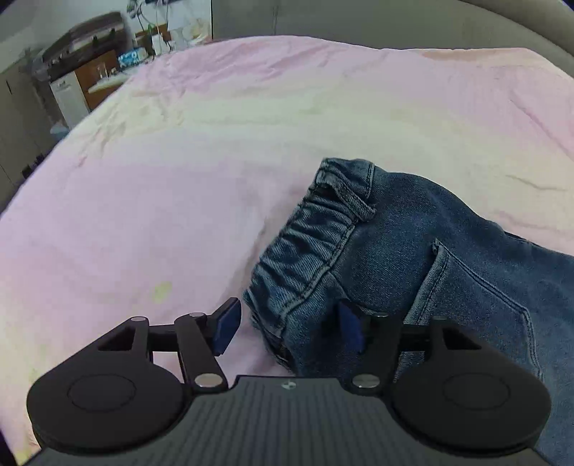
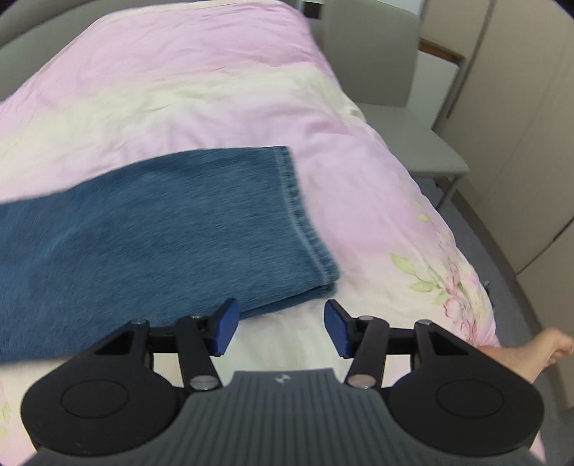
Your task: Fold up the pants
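Note:
Blue denim pants lie on a pink and cream bedspread [image 1: 161, 186]. The left wrist view shows their elastic waistband [image 1: 308, 233] and a back pocket [image 1: 477, 297]. My left gripper [image 1: 287, 329] is open, its jaws either side of the waistband's near corner, the right pad over the denim. The right wrist view shows the stacked leg ends [image 2: 172, 233] with the hem [image 2: 305, 222] facing right. My right gripper [image 2: 281, 328] is open and empty, just in front of the hem's near corner, over the bedspread [image 2: 358, 200].
A grey headboard [image 1: 394, 25] runs behind the bed. Cluttered furniture [image 1: 82, 64] stands at the far left. A grey chair [image 2: 387, 89] and beige cabinets [image 2: 520, 107] stand right of the bed. A bare foot [image 2: 531, 351] shows at the bed's right edge.

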The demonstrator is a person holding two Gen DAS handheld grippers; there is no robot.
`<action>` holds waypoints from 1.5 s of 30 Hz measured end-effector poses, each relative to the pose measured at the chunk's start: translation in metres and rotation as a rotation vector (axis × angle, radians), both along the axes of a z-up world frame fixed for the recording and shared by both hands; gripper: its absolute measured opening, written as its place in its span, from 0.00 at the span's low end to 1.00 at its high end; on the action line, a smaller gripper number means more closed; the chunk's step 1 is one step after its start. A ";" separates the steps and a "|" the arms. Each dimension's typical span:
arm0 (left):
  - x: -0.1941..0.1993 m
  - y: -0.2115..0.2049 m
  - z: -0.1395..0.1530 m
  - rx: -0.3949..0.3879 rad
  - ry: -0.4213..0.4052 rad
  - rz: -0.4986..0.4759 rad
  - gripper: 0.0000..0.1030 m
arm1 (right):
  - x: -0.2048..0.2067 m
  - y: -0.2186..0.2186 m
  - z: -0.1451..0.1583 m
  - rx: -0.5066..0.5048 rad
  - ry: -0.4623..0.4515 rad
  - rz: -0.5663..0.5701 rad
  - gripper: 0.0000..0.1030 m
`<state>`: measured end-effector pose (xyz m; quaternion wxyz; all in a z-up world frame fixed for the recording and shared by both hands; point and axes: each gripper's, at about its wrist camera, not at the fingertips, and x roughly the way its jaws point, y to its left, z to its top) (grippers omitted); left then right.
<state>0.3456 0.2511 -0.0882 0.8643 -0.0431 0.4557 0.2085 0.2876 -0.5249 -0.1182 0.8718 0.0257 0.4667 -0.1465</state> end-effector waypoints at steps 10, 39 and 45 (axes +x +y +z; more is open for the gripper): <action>0.004 -0.073 0.034 -0.009 -0.040 -0.158 0.72 | 0.022 -0.084 -0.042 0.345 -0.055 -0.247 0.29; 0.022 -0.129 -0.010 -0.064 0.096 -0.195 0.70 | 0.008 -0.091 -0.029 0.476 -0.301 -0.334 0.06; 0.022 -0.110 -0.026 -0.082 0.115 -0.175 0.69 | 0.023 -0.092 -0.044 0.304 -0.149 -0.404 0.06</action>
